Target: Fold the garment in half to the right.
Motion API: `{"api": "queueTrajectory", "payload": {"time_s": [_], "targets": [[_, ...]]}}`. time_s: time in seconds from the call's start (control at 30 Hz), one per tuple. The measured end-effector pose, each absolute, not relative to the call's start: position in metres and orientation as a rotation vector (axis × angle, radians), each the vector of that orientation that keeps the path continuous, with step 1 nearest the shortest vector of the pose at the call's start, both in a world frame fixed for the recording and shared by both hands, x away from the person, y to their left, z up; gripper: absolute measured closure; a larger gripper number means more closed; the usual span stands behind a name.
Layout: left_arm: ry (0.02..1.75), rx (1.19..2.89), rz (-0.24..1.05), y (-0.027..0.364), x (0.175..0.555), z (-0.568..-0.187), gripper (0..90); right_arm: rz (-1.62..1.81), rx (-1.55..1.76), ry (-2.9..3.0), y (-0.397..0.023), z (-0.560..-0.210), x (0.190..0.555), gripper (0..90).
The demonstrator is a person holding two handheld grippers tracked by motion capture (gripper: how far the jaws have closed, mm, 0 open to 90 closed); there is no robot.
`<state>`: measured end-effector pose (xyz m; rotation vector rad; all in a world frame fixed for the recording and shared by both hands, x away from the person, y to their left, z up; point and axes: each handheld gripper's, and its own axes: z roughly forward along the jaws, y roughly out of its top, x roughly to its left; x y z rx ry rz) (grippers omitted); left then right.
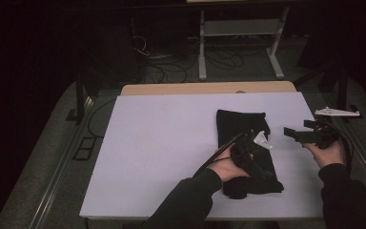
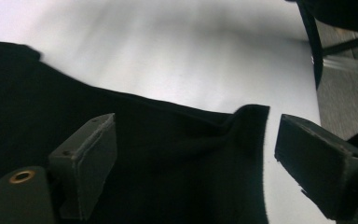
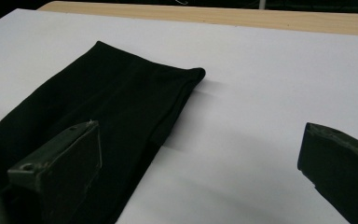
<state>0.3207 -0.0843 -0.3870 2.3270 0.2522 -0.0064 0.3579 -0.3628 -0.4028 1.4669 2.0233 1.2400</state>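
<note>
A black folded cloth [image 1: 240,125] lies lengthwise on the right half of the white table sheet [image 1: 162,143]. My left gripper [image 1: 253,143] hovers just above the cloth's middle. In the left gripper view the gripper [image 2: 191,144] is open, with the cloth [image 2: 168,158] and its curled corner below the jaws and nothing pinched. My right gripper [image 1: 293,132] is held right of the cloth, jaws pointing left. Seen in the right gripper view, this gripper [image 3: 200,149] is open too, over bare sheet beside the cloth's folded far end [image 3: 121,88].
The table's wooden back edge [image 1: 205,88] runs behind the sheet. A white flat piece [image 1: 337,112] lies by the right edge. Behind the table are a white stand [image 1: 238,28] and cables [image 1: 171,67] on the dark floor.
</note>
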Motion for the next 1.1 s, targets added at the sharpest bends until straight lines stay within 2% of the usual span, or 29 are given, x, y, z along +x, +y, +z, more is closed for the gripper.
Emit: {"api": "queueTrajectory", "payload": {"time_s": [0.13,1.1], "targets": [[0.304,2.297,0.031,-0.074,0.325,-0.386,0.0,1.242,1.464,2.026,-0.362,-0.402,0.355,0.0],[0.431,2.209,0.129,0.011,0.336,-0.379,0.0,1.294,1.386,2.051,-0.356,-0.395,0.318,0.0]]}}
